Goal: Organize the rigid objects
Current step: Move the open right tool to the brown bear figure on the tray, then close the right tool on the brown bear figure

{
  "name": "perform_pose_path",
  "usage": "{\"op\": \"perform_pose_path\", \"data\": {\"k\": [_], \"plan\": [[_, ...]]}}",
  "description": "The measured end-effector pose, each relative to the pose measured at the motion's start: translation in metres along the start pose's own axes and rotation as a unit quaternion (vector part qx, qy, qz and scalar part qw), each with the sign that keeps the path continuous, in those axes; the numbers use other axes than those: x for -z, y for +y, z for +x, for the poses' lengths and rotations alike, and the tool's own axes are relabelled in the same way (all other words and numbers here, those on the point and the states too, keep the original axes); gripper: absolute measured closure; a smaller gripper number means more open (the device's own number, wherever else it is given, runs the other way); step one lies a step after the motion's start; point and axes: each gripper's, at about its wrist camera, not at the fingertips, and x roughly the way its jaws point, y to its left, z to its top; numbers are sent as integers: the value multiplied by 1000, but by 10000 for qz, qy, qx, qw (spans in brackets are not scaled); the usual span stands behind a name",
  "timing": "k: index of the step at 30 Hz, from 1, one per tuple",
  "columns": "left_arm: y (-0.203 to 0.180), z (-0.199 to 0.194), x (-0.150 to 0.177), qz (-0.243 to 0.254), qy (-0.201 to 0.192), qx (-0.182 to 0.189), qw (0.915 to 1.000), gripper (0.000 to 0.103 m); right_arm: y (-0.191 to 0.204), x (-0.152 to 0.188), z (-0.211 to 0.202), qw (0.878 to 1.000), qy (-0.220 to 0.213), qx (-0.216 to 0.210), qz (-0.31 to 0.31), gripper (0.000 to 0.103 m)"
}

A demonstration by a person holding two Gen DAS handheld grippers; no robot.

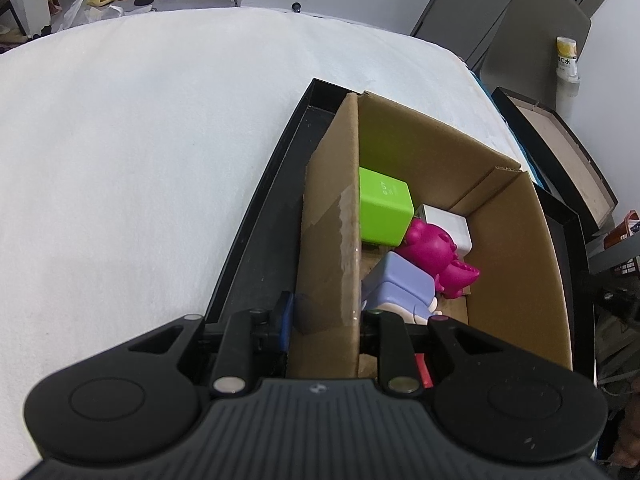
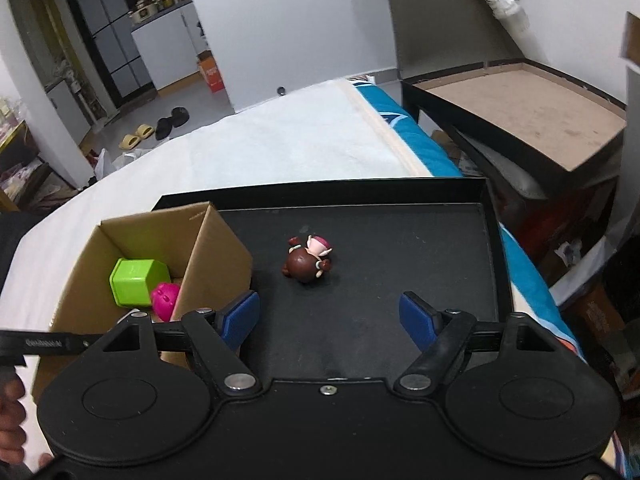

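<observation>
In the left wrist view, the left gripper (image 1: 324, 320) is pinched on the near wall of a cardboard box (image 1: 536, 240), one blue pad outside it and one inside. The box stands in a black tray (image 1: 256, 240) on a white cloth (image 1: 140, 140) and holds a green cube (image 1: 382, 208), a white cube (image 1: 450, 228), a magenta figure (image 1: 436, 256) and a lilac block (image 1: 400, 284). Faint marks on the green cube's face are too small to read. A white bottle (image 1: 567, 64) with a yellow top behind carries print that cannot be read. In the right wrist view, the right gripper (image 2: 328, 316) has its jaws spread with nothing between them, above the tray floor. A brown figurine (image 2: 308, 260) lies on its side ahead of it, apart from both pads and right of the box.
</observation>
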Motion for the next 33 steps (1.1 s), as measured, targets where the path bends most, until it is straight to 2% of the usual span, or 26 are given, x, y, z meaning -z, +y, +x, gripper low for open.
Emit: {"op": "perform_pose_path", "data": {"k": [8,15,25,29,31,33], "plan": [[6,-4,0,-45,-31,18,10000,81,5,1,28,9995,-159,-198,-169,27],[7,-6,-3,-109,-93,-50,9999,82,-2,1,59,9995,-49,-287,-99,34],[6,-6,-4,-31,-108,-86,9999,82,-2,3,79,9992,67,-388,-121,39],[6,-6,-4,-29,-110,-67,9999,82,-1,2,78,9991,34,-397,-109,49],[7,-6,-4,-30,-109,-52,9999,82,-1,3,78,9992,29,-391,-93,66],[8,-6,-4,-43,-102,-47,9999,82,-3,4,76,9991,47,-425,-28,66]]}}
